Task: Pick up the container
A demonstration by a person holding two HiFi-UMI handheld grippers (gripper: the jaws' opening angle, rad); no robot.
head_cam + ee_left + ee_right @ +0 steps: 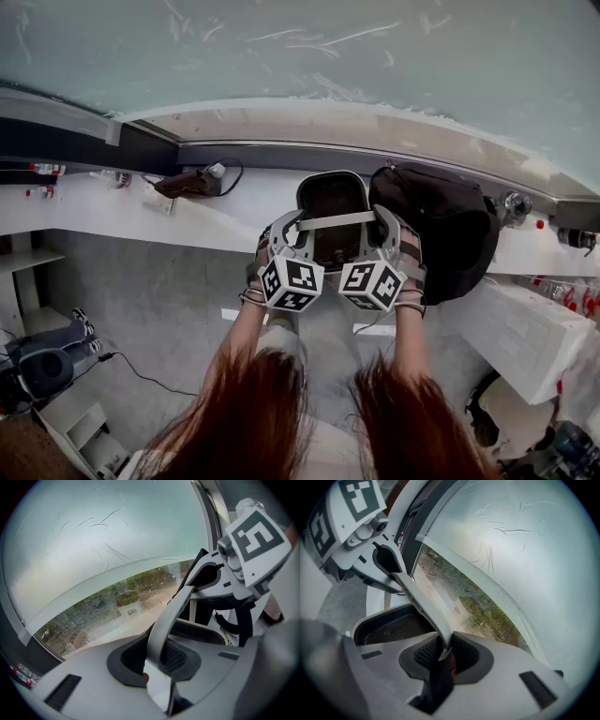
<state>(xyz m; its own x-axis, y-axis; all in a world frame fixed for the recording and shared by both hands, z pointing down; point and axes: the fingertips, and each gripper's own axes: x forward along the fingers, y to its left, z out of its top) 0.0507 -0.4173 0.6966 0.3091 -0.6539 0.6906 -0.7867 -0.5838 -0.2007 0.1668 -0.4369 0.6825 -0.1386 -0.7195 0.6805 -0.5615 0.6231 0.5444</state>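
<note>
Just left of the black fabric backpack (441, 230), the dark mesh-bottomed container with a pale grey rim (330, 202) is held by its flat grey strap handle (336, 221). The left gripper (291, 229) clamps the handle's end farther from the backpack, and the right gripper (384, 224) clamps the nearer end. Whether the container rests on the white ledge (112, 211) is unclear.

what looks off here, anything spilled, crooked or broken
Nothing stands out. The container sits about level, with the left gripper and right gripper each clamped on one end of its gray handle. No spill or damage shows, and the black backpack rests beside it on the ledge.
</note>
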